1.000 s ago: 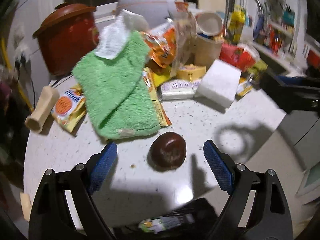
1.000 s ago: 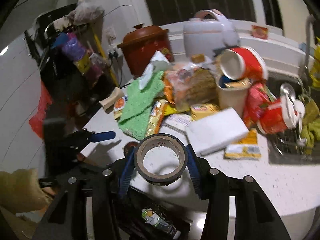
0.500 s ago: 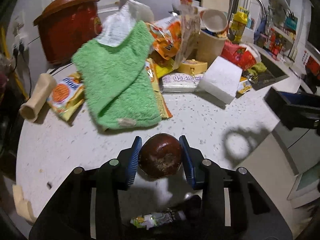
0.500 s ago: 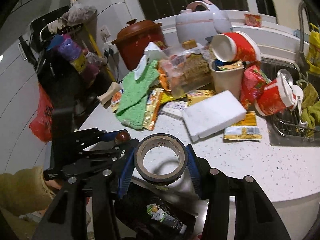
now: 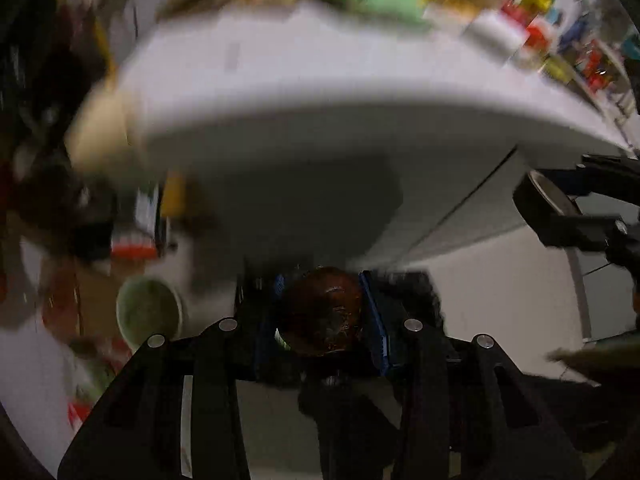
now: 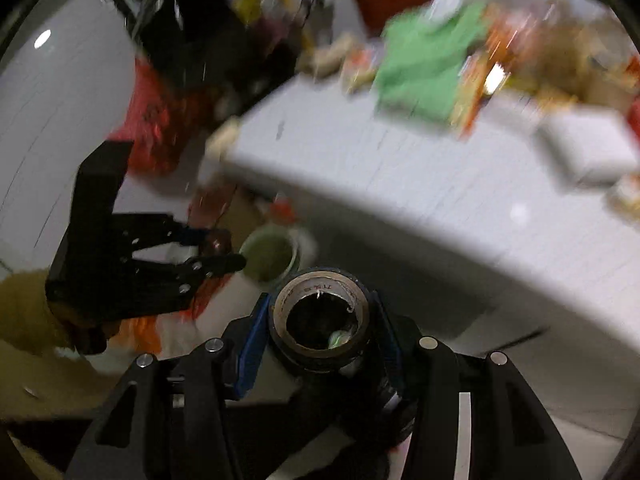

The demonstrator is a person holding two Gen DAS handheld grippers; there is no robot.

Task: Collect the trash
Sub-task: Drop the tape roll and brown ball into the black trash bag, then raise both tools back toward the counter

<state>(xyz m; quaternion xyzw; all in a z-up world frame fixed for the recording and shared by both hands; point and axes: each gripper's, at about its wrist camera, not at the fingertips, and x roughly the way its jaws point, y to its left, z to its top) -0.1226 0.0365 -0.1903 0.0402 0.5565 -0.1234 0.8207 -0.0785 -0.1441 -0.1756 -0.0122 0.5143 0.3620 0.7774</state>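
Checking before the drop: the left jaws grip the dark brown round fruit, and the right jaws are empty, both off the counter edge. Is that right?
Not quite. The right gripper is not empty: its jaws are closed on the tape roll, as the right wrist view shows. The left gripper does grip the dark brown round fruit, and both are off the counter edge.

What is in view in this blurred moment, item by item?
Round dark brown fruit: one, reddish brown, between the left gripper's pads, below the counter edge.
Roll of dark tape: one, black with tan inner ring, between the right gripper's pads.
White counter: one, pale, across the upper part of both views.
Green fuzzy cloth: one, on the counter.
White rectangular block: one, on the counter.
Pale green round container: one, below the counter.
Left gripper: black, blue pads, shut.
Right gripper: black, blue pads, shut.
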